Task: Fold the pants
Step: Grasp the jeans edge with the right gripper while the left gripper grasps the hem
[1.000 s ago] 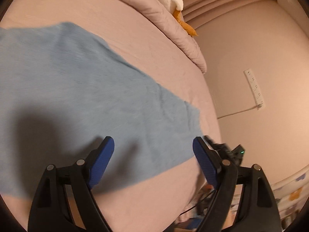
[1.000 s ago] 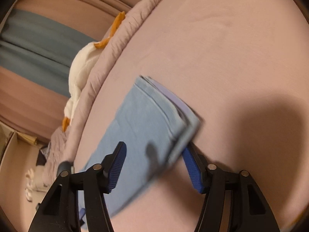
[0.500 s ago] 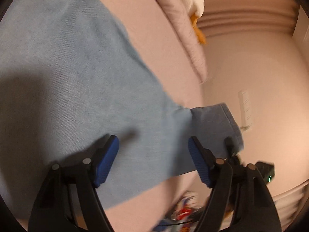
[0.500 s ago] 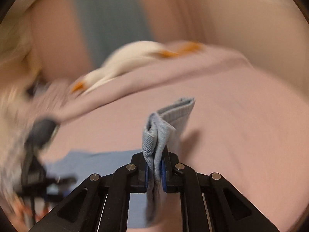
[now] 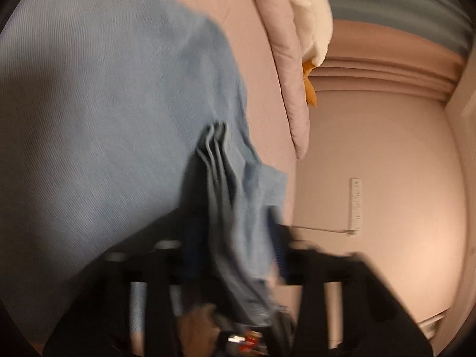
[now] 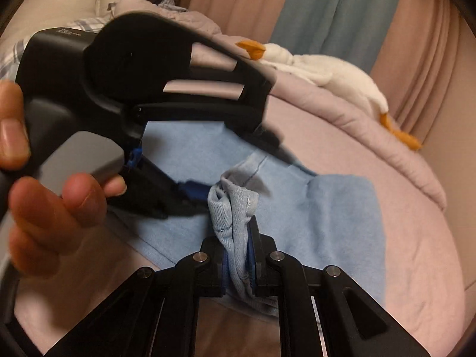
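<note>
Light blue denim pants [image 6: 327,214] spread flat on pink bed sheet [image 6: 416,223]. Right gripper [image 6: 238,258] jaws clenched on bunched hem, lifted above fabric. Left gripper [image 5: 235,250] jaws clamped on layered blue cloth edge, view blurred. White plush goose [image 6: 324,71] on quilt behind.

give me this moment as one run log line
stage: folding pants on bed | left gripper: shut on pants | right gripper: shut on bunched pants edge | plush goose: on duvet
</note>
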Tool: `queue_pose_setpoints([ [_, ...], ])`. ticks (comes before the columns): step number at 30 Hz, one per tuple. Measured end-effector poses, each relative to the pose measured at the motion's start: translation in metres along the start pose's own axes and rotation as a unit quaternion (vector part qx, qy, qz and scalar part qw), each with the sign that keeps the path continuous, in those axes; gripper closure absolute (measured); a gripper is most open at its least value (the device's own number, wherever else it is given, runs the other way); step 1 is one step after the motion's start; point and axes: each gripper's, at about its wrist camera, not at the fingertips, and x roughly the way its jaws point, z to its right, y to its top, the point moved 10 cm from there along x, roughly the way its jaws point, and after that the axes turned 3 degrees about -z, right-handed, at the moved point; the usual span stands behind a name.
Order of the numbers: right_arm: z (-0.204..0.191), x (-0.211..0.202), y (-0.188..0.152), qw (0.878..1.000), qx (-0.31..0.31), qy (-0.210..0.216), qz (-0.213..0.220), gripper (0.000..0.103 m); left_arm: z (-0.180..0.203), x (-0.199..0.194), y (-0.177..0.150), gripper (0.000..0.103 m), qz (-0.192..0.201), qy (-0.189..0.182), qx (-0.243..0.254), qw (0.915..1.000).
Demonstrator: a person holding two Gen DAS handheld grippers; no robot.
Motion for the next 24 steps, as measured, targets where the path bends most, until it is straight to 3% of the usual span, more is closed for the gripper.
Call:
queue_pose_setpoints([
  [1, 0.002, -0.005, 0.005, 1.0, 0.0, -0.007, 0.008, 0.092, 0.003, -0.003, 0.003, 0.093, 0.003, 0.0, 0.007, 1.0],
  [3, 0.004, -0.014, 0.016, 1.0, 0.001, -0.017, 0.026, 0.092, 0.017, -0.006, 0.006, 0.093, 0.013, -0.013, 0.041, 0.999],
  [7, -0.01, -0.028, 0.035, 0.998, -0.004, -0.015, 0.063, 0.092, 0.039, -0.032, 0.01, 0.094, 0.042, 0.002, 0.123, 0.9915],
  [10, -0.032, -0.019, 0.037, 0.998, -0.019, 0.002, 0.055, 0.091, 0.012, -0.037, 0.016, 0.095, 0.044, 0.064, 0.135, 0.9878],
  [11, -0.044, -0.005, 0.03, 0.999, -0.028, 0.015, 0.029, 0.088, -0.009, -0.039, 0.022, 0.095, 0.046, 0.112, 0.133, 0.9837],
  [13, -0.061, 0.013, 0.018, 0.998, -0.025, 0.051, -0.008, 0.072, -0.03, -0.046, 0.027, 0.093, 0.053, 0.143, 0.125, 0.9803],
  [14, -0.069, 0.018, 0.011, 0.997, -0.024, 0.069, -0.026, 0.071, -0.04, -0.052, 0.029, 0.086, 0.056, 0.155, 0.116, 0.9794],
  [16, -0.068, 0.009, 0.01, 0.997, -0.024, 0.072, -0.021, 0.068, -0.048, -0.066, 0.032, 0.079, 0.064, 0.155, 0.108, 0.9799],
  [19, -0.054, -0.014, 0.013, 0.991, 0.012, 0.133, -0.019, 0.064, -0.043, -0.083, 0.032, 0.069, 0.078, 0.157, 0.127, 0.9763],
  [24, 0.006, -0.043, 0.021, 0.976, 0.117, 0.183, -0.004, 0.06, 0.001, -0.057, 0.016, 0.064, 0.052, 0.123, 0.178, 0.9749],
])
